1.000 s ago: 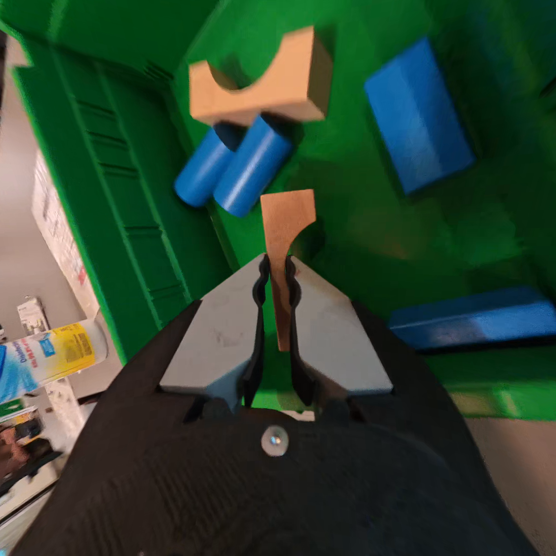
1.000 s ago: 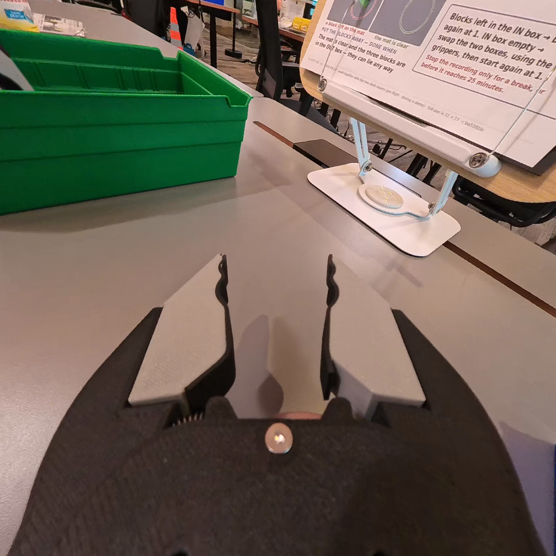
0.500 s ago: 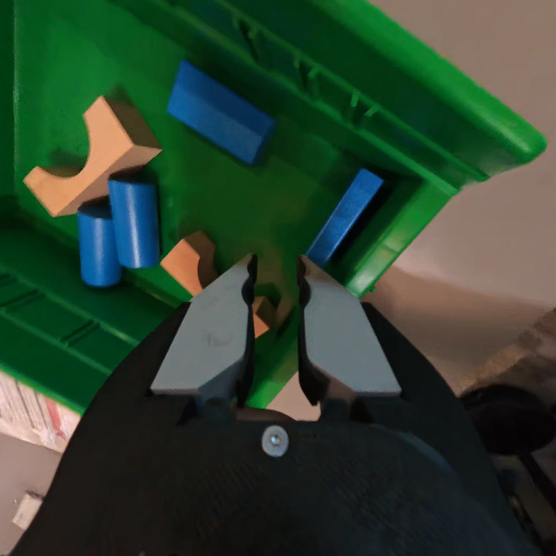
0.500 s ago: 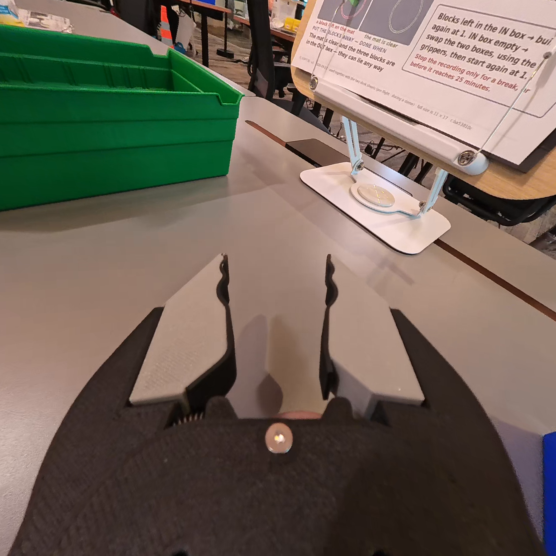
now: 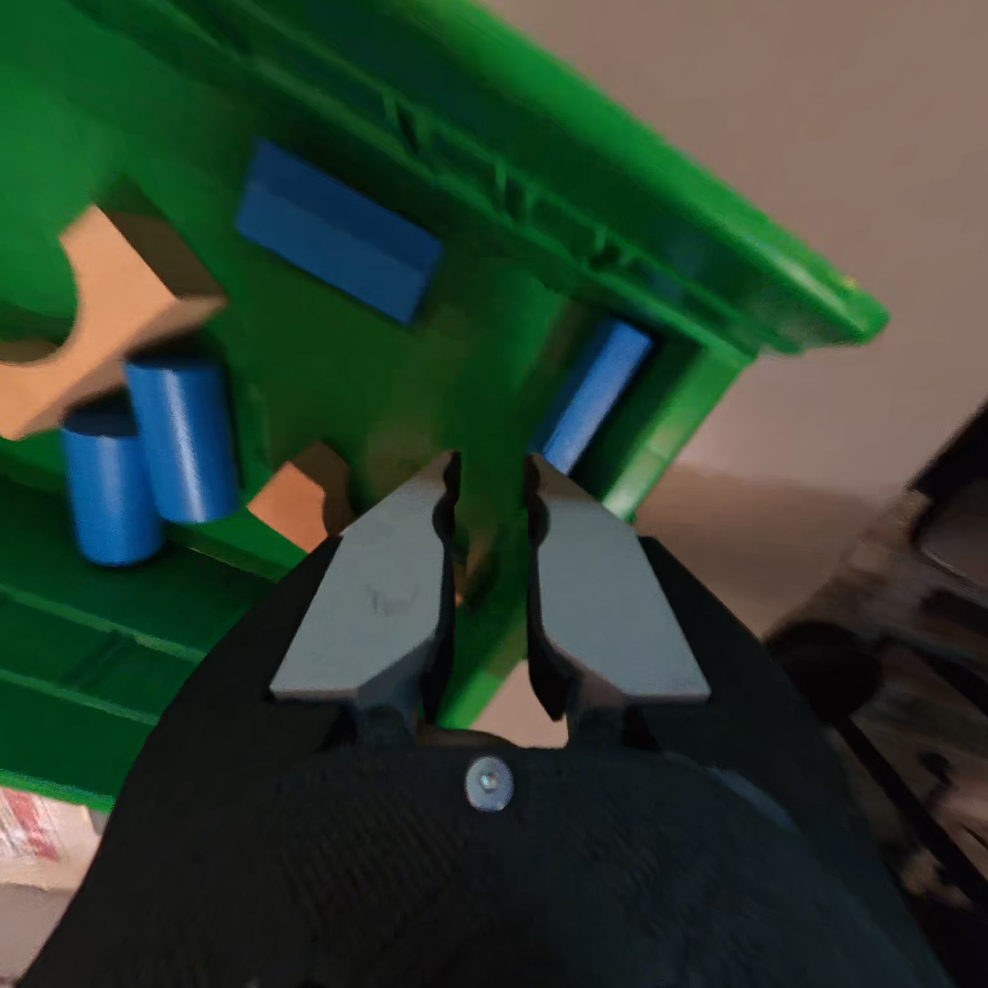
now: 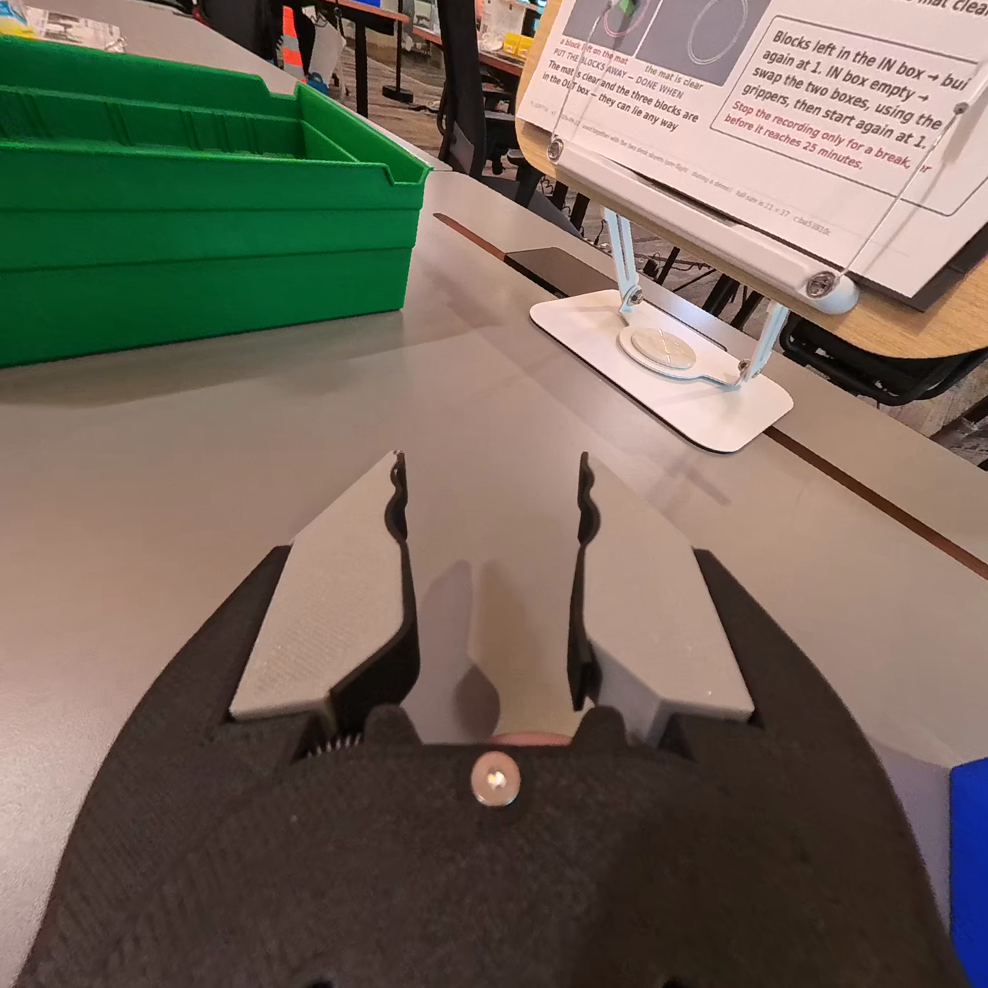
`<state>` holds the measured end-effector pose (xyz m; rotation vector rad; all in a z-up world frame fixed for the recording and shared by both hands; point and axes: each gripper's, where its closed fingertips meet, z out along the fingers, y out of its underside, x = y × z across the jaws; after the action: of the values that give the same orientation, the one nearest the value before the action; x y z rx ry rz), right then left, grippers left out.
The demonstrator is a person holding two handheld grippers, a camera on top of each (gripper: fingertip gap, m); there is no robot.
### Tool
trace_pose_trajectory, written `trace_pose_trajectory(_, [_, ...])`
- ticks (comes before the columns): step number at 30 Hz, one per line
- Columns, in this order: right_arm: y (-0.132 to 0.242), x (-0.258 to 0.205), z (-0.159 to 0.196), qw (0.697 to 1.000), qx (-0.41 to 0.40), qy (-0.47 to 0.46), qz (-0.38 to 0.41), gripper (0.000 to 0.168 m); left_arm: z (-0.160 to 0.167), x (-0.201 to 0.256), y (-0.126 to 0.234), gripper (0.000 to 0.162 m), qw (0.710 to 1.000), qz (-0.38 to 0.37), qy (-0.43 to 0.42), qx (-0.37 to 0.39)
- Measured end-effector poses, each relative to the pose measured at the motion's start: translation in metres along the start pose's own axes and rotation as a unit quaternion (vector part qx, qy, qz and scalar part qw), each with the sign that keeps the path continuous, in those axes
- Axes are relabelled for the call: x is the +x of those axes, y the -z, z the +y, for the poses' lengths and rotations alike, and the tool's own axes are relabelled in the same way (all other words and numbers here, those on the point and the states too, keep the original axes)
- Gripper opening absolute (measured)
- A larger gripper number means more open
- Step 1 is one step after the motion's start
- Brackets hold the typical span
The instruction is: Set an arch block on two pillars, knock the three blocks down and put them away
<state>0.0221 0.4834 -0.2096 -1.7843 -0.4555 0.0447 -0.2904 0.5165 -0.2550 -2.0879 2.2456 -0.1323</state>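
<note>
My left gripper (image 5: 491, 465) hangs over the green bin (image 5: 695, 251), open, with nothing between its pads. A tan arch block (image 5: 291, 502) lies on the bin floor just left of my left finger (image 5: 385, 577), partly hidden by it. A second tan arch block (image 5: 101, 315), two blue cylinders (image 5: 176, 438) and two blue flat blocks (image 5: 337, 235) lie in the bin too. My right gripper (image 6: 491, 465) is open and empty, low over the grey table (image 6: 214, 454). The green bin also shows in the right wrist view (image 6: 203, 235).
A white stand (image 6: 663, 369) holding an instruction sheet (image 6: 775, 96) stands at the right on the table. A blue thing (image 6: 970, 866) shows at the right edge. Chairs and other desks lie beyond the table's far edge. Tip to tip, the grippers are about 30 cm apart. The tan arch block (image 5: 291, 502) is closer to my left gripper, around 7 cm from its tips; the right tips are 30 cm off.
My left gripper held the tan arch block a second ago, then opened; the block left the grasp and lies in the bin. The left view has swung across the bin. The right gripper barely moved.
</note>
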Motion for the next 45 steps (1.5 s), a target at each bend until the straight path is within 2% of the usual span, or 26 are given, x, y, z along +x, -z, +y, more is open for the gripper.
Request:
trace_pose_trajectory(3, [-0.001, -0.002, -0.001, 1.0, 0.0, 0.005, -0.002, 0.062, 0.027, 0.004, 0.002, 0.009, 0.996, 0.026, 0.035, -0.074])
trace_pose_trajectory(5, [-0.001, -0.003, -0.002, 1.0, 0.0, 0.011, -0.001, 0.062, 0.03, 0.008, 0.001, 0.0, 0.991, 0.052, 0.079, -0.091])
trace_pose_trajectory(13, [0.009, -0.005, -0.016, 0.998, 0.027, 0.056, 0.017, 0.059, 0.013, 0.029, -0.018, 0.0, 0.965, 0.169, 0.15, -0.131])
trace_pose_trajectory(16, [0.013, -0.006, -0.021, 0.996, 0.035, 0.076, 0.023, 0.059, -0.003, 0.032, -0.017, 0.0, 0.961, 0.204, 0.168, -0.078])
trace_pose_trajectory(19, [0.013, -0.01, -0.024, 0.995, 0.04, 0.089, 0.02, 0.059, -0.028, 0.003, -0.01, 0.008, 0.973, 0.14, 0.18, 0.03])
trace_pose_trajectory(21, [0.012, -0.013, -0.025, 0.994, 0.04, 0.096, 0.018, 0.059, -0.047, -0.011, 0.007, 0.018, 0.969, 0.108, 0.185, 0.12])
trace_pose_trajectory(23, [0.011, -0.015, -0.025, 0.994, 0.039, 0.099, 0.015, 0.059, -0.054, -0.018, 0.022, 0.023, 0.965, 0.081, 0.188, 0.166])
trace_pose_trajectory(27, [0.012, -0.014, -0.026, 0.994, 0.04, 0.099, 0.015, 0.059, -0.037, 0.006, 0.021, 0.028, 0.977, 0.092, 0.151, 0.119])
trace_pose_trajectory(30, [0.013, -0.013, -0.027, 0.994, 0.043, 0.094, 0.016, 0.059, -0.021, 0.021, 0.005, 0.043, 0.987, 0.09, 0.126, 0.05])
trace_pose_trajectory(31, [0.013, -0.013, -0.027, 0.995, 0.043, 0.094, 0.017, 0.058, -0.02, 0.021, -0.001, 0.043, 0.989, 0.08, 0.121, 0.038])
trace_pose_trajectory(35, [0.014, -0.011, -0.026, 0.995, 0.043, 0.092, 0.02, 0.058, -0.029, 0.023, -0.018, 0.041, 0.99, 0.082, 0.11, 0.019])
trace_pose_trajectory(41, [0.017, -0.007, -0.029, 0.995, 0.049, 0.081, 0.022, 0.058, -0.035, 0.024, -0.026, 0.036, 0.998, 0.058, 0.036, 0.002])
trace_pose_trajectory(43, [0.017, -0.007, -0.029, 0.995, 0.049, 0.082, 0.021, 0.058, -0.031, 0.024, -0.024, 0.03, 0.998, 0.053, 0.023, 0.0])
trace_pose_trajectory(45, [0.017, -0.008, -0.03, 0.995, 0.05, 0.086, 0.022, 0.058, -0.028, 0.016, -0.018, 0.017, 0.999, 0.029, 0.022, 0.011])
